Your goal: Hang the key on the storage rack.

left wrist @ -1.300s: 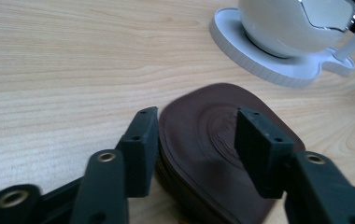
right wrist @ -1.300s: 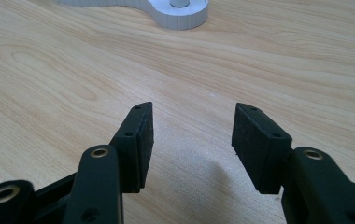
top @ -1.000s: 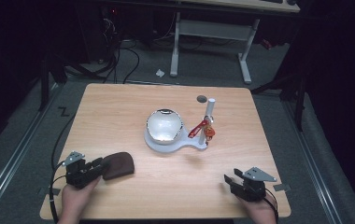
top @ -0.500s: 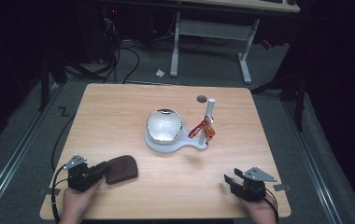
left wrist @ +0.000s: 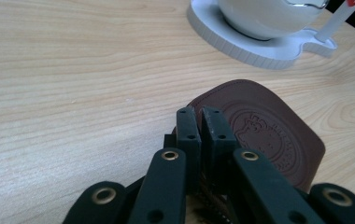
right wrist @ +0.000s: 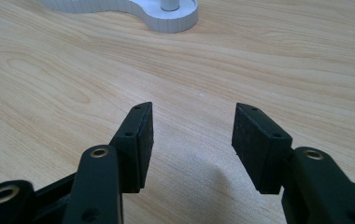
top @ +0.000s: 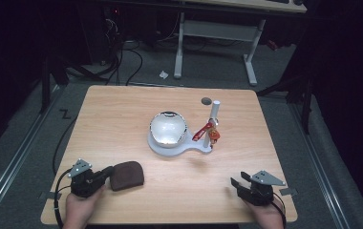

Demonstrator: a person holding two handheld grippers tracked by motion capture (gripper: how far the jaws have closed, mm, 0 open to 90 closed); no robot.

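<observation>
OK, L gripper (top: 104, 173) has just been closing, now clamped on brown leather pouch (top: 127, 174) edge at near-left of table (top: 122, 114). R gripper (top: 237, 184) idle, jaws apart. Lift slow, check pouch doesn't slip.

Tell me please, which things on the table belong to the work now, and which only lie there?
In use:
- left gripper, jaws just closed on the edge of the brown embossed leather pouch

Lying about:
- shiny round bowl on white flat stand
- white post with red clip
- right gripper, open, empty

Overhead light brightens the table (top: 122, 119), surroundings stay dark, glare on the bowl (top: 168, 128), distance perhaps slightly soft
</observation>
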